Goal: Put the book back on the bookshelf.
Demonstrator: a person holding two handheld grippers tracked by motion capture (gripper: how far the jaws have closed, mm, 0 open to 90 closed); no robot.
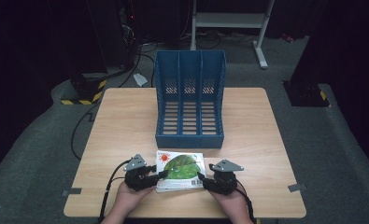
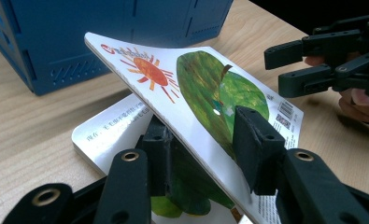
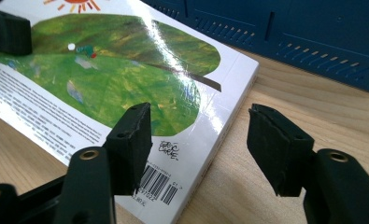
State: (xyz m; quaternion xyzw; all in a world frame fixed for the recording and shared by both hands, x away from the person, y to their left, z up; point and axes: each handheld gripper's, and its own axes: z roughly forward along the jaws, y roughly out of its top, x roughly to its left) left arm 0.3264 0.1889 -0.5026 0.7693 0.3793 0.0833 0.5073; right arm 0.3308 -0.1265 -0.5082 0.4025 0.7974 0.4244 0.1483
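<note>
A picture book (image 1: 181, 169) with a green leaf and an orange sun on its cover lies at the table's near edge. My left gripper (image 1: 162, 175) is at the book's left side. In the left gripper view it (image 2: 205, 149) is shut on the front cover (image 2: 205, 88), one jaw under and one over, and the cover is tilted up off the white page (image 2: 112, 135) below. My right gripper (image 1: 202, 178) stands open at the book's right near corner. In the right gripper view its jaws (image 3: 198, 140) straddle the edge by the barcode, touching nothing.
A blue three-slot file holder (image 1: 189, 138) stands upright just behind the book, its open slots facing up and toward me. Bare wooden table (image 1: 121, 126) lies to both sides. Past the table are dark floor, cables and a white stand (image 1: 261, 42).
</note>
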